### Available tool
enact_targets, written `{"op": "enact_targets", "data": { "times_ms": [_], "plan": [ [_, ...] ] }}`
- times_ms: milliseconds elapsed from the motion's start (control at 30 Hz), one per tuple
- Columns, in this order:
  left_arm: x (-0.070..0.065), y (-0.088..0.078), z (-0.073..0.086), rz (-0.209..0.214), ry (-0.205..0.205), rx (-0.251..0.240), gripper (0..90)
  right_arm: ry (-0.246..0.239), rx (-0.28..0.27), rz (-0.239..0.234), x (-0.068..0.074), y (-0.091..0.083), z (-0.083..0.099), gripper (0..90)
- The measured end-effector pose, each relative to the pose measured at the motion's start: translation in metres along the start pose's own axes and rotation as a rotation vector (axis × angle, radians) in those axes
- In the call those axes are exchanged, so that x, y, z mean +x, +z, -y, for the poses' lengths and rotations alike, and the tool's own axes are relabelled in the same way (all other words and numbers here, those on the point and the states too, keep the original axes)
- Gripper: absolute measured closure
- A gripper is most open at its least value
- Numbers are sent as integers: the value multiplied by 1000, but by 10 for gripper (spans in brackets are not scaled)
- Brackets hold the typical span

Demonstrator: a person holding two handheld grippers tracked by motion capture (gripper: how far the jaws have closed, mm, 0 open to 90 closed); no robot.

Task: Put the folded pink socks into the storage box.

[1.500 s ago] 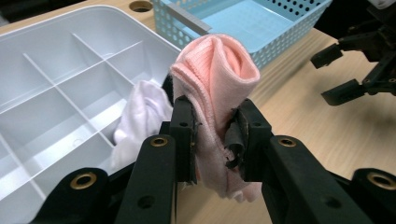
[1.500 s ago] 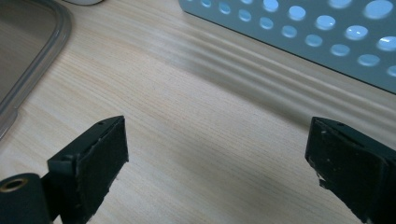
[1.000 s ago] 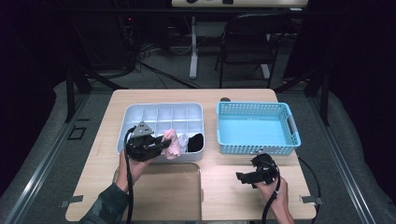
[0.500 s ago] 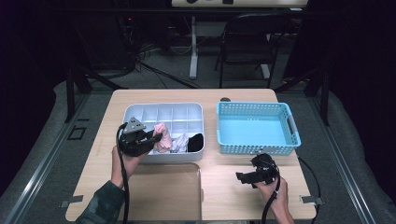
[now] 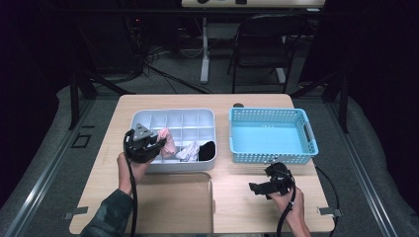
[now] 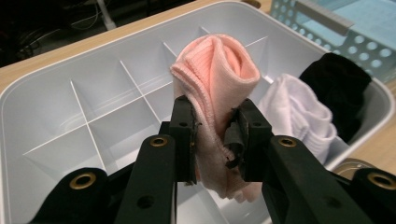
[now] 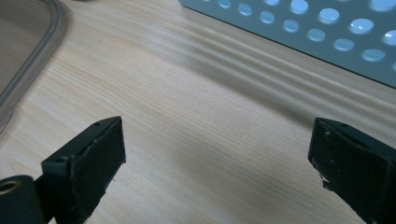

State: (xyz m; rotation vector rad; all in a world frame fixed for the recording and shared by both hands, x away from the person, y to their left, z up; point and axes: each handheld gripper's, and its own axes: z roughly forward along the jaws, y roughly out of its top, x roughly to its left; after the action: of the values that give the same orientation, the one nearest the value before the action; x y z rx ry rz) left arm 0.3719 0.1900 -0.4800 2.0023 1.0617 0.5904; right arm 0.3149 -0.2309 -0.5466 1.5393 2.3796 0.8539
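Over the near left part of the white divided tray point(image 5: 207, 118), the left hand-held gripper point(image 5: 157, 143) is clamped on a pink sock point(image 5: 168, 143). This sock is a soft, ribbed, pale pink roll, folded over so that its open cuff forms a rounded loop at the top. In the left gripper view the two black jaws pinch the pink sock point(image 6: 217, 107) at its middle from either side, the cuff rising above the pads and the lower end hanging below them, over a compartment in the tray's near row.

Just right of it in the same near row lie a white sock point(image 5: 189, 150) and a black sock point(image 5: 206, 149), each in its own compartment; the far row of the white divided tray point(image 6: 46, 88) has bare cells.

From the high view the layout reads whole: the tray sits at the left of the bench point(image 5: 247, 207), a blue perforated basket point(image 5: 310, 143) stands to its right, and a clear lid point(image 5: 210, 197) lies on the near side of the tray. Down at the near right, the right hand-held gripper point(image 5: 262, 187) is held well apart from the sock. The right gripper view adds what the high one cannot: its jaws stand wide apart with nothing between them, low over the bare wood grain, with the blue perforated basket point(image 7: 327, 37) wall at the far side and the clear lid point(image 7: 42, 46) edge at the left.
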Motion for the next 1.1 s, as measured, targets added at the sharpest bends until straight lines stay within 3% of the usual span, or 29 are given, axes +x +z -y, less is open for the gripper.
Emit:
{"op": "enact_targets", "data": {
  "times_ms": [100,167,433,500,633,1100],
  "plan": [
    [1,5,2,-11,0,14,726,-4,-1,-4,0,0,0,37],
    [0,8,3,-38,21,16,725,-2,-4,1,0,0,0,38],
    [-5,21,8,-51,35,47,724,-5,-1,-1,0,-1,0,40],
    [-8,24,9,-63,61,65,724,-3,0,1,0,-1,0,40],
    [-9,28,10,-66,56,69,724,-9,0,0,0,-1,0,41],
    [-13,43,16,21,-9,177,703,-8,4,-7,0,0,0,46]
  ]
}}
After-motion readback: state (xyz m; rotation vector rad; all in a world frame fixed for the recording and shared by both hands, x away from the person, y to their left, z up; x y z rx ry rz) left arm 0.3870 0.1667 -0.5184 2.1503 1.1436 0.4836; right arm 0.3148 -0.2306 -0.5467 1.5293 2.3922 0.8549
